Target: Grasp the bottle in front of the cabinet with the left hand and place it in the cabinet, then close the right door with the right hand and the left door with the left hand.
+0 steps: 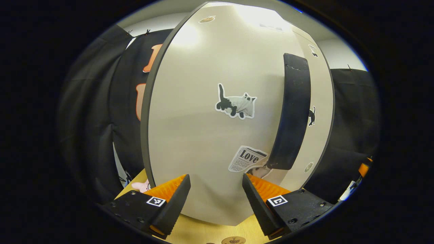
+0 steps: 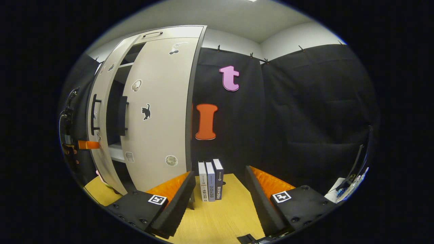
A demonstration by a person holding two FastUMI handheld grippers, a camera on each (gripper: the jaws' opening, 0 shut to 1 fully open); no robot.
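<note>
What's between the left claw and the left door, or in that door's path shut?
Nothing visible. The left claw faces the left door directly, jaws open, with the handle off to one side. In the right gripper view, nothing sticks out of the gap beside the right door.

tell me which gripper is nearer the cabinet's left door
Left. The left gripper sits right up against the left door, open. The right gripper hangs back in front of the right door, open too.
</note>
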